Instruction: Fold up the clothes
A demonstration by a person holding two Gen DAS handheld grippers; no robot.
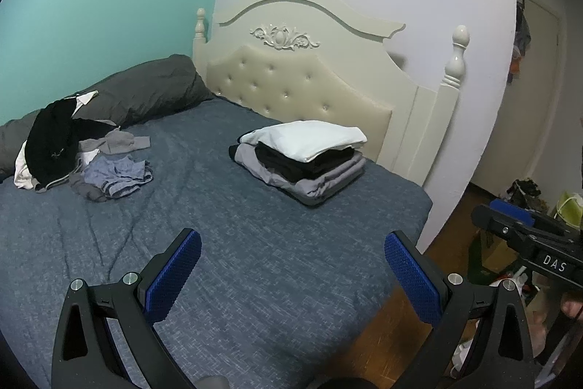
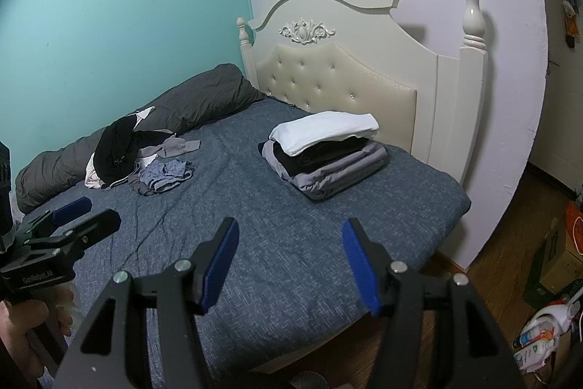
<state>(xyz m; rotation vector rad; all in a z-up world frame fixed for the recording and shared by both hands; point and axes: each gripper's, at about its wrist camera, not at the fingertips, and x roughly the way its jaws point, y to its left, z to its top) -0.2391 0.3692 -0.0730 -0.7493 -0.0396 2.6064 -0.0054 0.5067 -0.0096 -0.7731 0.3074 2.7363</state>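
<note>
A loose heap of unfolded clothes (image 1: 78,155) (image 2: 140,163), black, grey, white and blue, lies on the bed's far left beside the dark duvet. A tidy stack of folded clothes (image 1: 302,159) (image 2: 324,157), white on black on grey, sits near the headboard. My left gripper (image 1: 291,274) (image 2: 82,210) hovers open over the blue bedspread, nothing between its blue pads. My right gripper (image 2: 289,267) (image 1: 510,214) is also open and empty, over the bed's near edge. Both are well short of either pile.
The bed (image 1: 218,243) has a cream tufted headboard (image 1: 302,82) with posts and a rolled dark grey duvet (image 1: 145,90) along the teal wall. Wooden floor (image 2: 503,243) lies to the right, with boxes, bags and bottles (image 2: 546,334) cluttered there. A person's hand (image 2: 22,327) holds the left gripper.
</note>
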